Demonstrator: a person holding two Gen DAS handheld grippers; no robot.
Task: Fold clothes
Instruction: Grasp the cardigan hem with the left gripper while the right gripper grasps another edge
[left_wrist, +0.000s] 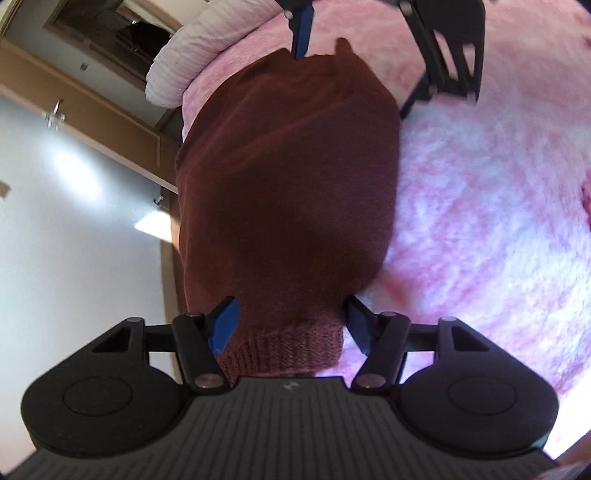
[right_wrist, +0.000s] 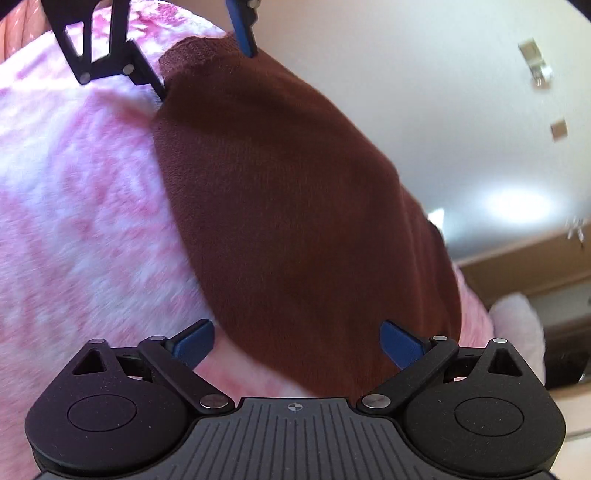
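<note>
Along one edge of the bed (left_wrist: 480, 221), from the left wrist view: looking down on a dark red knitted garment (left_wrist: 288, 184) laid flat over the pink fleecy cover, reaching toward a pale pillow (left_wrist: 184, 55) at the bed's far corner. Left claw (left_wrist: 290, 325) released, blue pads (left_wrist: 223, 325) spread to either side of the ribbed band, flanking the cloth without visibly pinching it. Hard to say whether the pads brush the knit. Over to the right wrist view: same garment, now running away toward the opposite end, with the bed's edge and the pillow off to one side. Right claw (right_wrist: 297, 343) released too, spread wide, one pad over the fleece and the other over the cloth, with the nearest hem between them and nothing clenched. Judged as the grasping step ahead of a fold, with one claw posted at each end of the same panel. Next move likely calls for closing both on their hems together, lifting evenly, and carrying one end over the other without dragging the fleece along. No basket, box or other container visible in either view.
</note>
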